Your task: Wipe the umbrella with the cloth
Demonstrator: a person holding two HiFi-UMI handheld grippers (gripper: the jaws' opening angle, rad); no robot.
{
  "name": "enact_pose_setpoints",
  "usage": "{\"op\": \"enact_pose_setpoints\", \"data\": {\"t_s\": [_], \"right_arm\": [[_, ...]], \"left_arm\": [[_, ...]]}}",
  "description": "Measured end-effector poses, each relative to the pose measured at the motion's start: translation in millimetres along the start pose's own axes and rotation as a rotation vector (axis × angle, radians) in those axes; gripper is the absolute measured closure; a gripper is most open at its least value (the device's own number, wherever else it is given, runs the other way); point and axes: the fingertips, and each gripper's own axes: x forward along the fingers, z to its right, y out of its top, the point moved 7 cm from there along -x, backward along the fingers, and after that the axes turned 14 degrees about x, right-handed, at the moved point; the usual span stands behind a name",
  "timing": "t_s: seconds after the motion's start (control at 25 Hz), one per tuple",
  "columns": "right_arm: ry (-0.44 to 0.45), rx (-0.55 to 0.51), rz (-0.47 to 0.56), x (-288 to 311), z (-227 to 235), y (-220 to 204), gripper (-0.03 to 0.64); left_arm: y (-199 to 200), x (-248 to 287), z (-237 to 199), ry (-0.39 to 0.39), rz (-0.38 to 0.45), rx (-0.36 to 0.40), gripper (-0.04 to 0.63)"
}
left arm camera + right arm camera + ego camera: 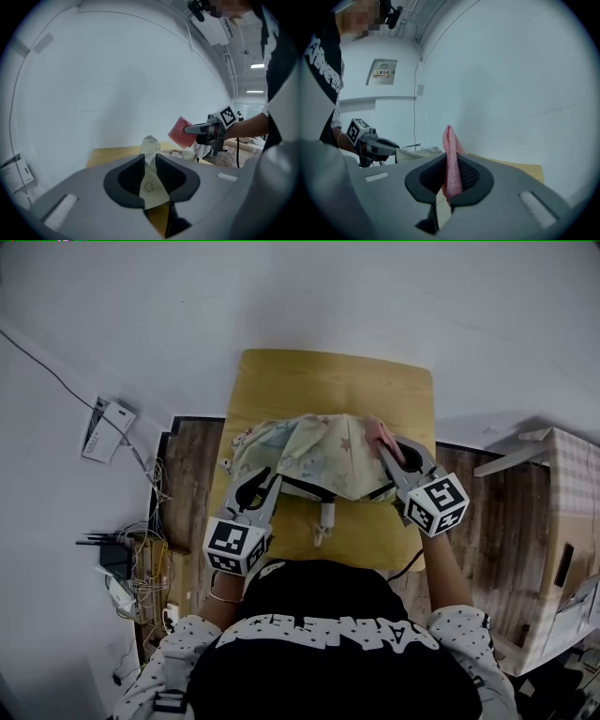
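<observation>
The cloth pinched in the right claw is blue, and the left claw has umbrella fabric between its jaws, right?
Not quite: the cloth in the right claw is pink, not blue, as the right gripper view shows. The left claw does have umbrella fabric between its jaws.

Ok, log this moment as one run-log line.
left gripper: pinching umbrella edge | right gripper: pinching pink cloth at umbrella's right side | umbrella: on yellow table
</observation>
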Motion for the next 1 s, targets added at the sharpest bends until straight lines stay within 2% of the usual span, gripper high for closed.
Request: {"op": "enact_pose_setpoints", "data": {"t_s": [0.28, 0.52, 0.68, 0.84, 1.0], "right_arm": [[0.015, 0.042, 0.055, -2.8, -8.4, 18.8, 0.583], [0.010, 0.048, 0.066, -3.5, -11.2, 22.4, 0.583], [0.017, 0.052, 0.088, -5.5, -15.4, 25.2, 0.583], [0.038, 0.047, 0.092, -8.2, -19.8, 25.9, 0.586], [0.049, 0.039, 0.086, -10.2, -25.3, 26.0, 0.586]], "left_arm": [[27.4, -1.4, 2.9, -0.029, 0.037, 0.103, 0.525], [48.3, -2.6, -3.2, -0.001, 0.112, 0.101, 0.568], [57.7, -2.7, -0.3, -0.010, 0.142, 0.107, 0.594], [60.6, 0.0, 3.3, -0.023, 0.141, 0.113, 0.594], [57.4, 1.9, 3.3, -0.025, 0.121, 0.088, 0.594]]}}
